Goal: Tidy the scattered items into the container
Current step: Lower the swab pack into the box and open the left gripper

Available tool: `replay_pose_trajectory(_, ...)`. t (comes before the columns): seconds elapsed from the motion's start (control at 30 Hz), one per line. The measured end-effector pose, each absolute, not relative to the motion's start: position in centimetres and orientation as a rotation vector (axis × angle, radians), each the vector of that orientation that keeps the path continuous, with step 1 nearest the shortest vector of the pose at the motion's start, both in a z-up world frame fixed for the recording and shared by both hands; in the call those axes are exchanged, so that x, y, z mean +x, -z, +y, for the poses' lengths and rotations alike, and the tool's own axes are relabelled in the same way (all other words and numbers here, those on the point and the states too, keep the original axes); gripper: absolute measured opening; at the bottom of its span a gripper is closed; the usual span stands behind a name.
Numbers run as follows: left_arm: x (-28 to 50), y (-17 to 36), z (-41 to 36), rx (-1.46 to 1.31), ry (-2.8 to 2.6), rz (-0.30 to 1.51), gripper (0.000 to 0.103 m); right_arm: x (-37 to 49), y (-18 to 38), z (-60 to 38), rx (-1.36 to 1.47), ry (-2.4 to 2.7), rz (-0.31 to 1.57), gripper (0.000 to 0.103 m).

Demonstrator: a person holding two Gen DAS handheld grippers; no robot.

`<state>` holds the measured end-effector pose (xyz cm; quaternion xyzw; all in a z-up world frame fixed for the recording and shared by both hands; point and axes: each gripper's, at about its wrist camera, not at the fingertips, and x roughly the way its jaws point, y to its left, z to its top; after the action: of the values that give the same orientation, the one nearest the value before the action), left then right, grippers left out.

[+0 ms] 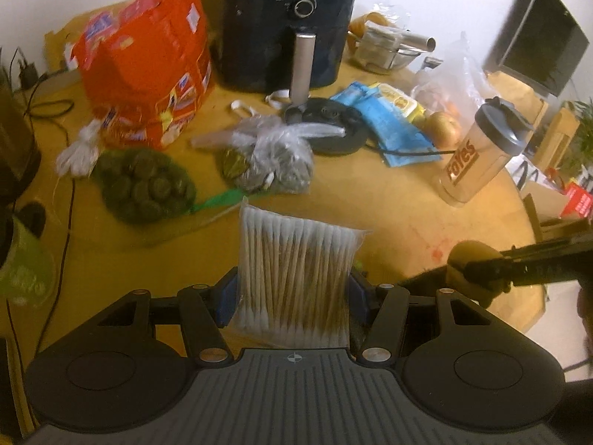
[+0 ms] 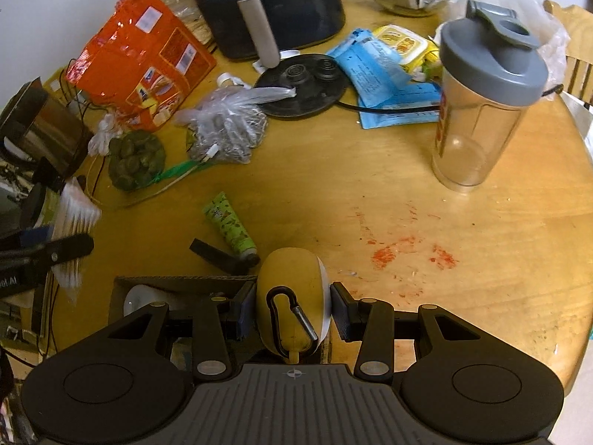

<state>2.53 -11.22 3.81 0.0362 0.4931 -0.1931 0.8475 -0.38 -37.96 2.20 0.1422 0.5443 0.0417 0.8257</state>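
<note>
My left gripper [image 1: 292, 289] is shut on a clear bag of cotton swabs [image 1: 296, 256], which stands upright between the blue pads above the wooden table [image 1: 389, 200]. My right gripper [image 2: 292, 304] is shut on a yellow oval case [image 2: 289, 278] with a black carabiner. It shows at the right edge of the left wrist view as the yellow case [image 1: 470, 259]. A cardboard box [image 2: 178, 281] with something white inside lies just below and left of the right gripper. A green tube [image 2: 229, 224] and a small black object [image 2: 218, 254] lie on the table beside the box.
A black air fryer [image 1: 292, 18] stands at the back, with an orange snack bag [image 1: 148, 66] to its left. A net of green fruit [image 1: 144, 185], a knotted plastic bag [image 1: 274, 159], blue packets [image 1: 385, 122] and a shaker bottle [image 2: 481, 92] stand around the table.
</note>
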Motion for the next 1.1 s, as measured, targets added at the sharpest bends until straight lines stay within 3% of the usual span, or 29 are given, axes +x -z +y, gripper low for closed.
replay_pose_trajectory(0.7,-1.3,-2.3,-14.6,-0.001,0.478,1.098,0.058,-2.6,-1.8,-36.5,0.272,-0.127,1.193,0.046)
replay_pose_trajectory(1.1,-1.4,-1.4,-14.3,-0.046,0.450,1.165,0.078,-3.8,-1.8,-37.5,0.298,-0.100,1.183,0.046)
